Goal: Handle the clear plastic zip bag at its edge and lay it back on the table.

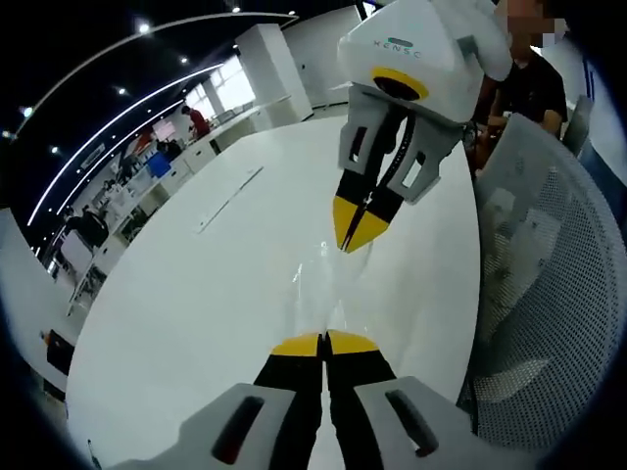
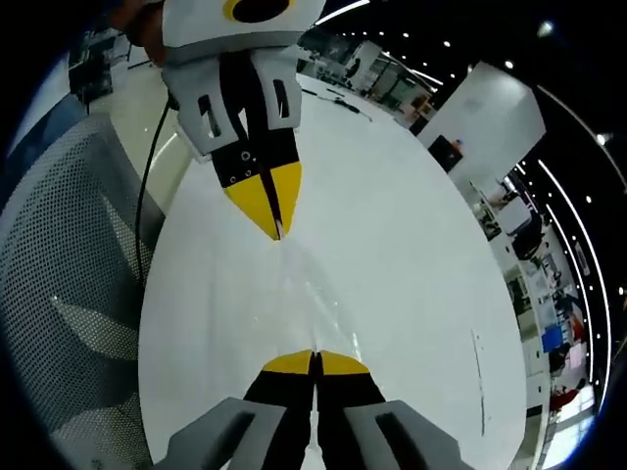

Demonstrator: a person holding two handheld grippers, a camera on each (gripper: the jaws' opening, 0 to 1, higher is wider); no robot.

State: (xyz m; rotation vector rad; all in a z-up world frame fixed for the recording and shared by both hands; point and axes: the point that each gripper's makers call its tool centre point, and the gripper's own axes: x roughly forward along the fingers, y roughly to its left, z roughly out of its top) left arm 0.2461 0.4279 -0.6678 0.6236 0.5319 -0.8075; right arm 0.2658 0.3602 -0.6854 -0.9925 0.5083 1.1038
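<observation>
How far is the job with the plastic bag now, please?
Done: both grippers have taken the clear zip bag at opposite edges; the left gripper and the right gripper are each shut on it. In hand: the bag is stretched between them over the white table. Left: laying it down and letting go. Whether it touches the table is unclear.

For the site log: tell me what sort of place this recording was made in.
Most likely a large open-plan office or lab. A long white table runs through it, a grey mesh office chair stands beside it, curved ceiling light strips run overhead, and people at distant desks fill the background.
</observation>
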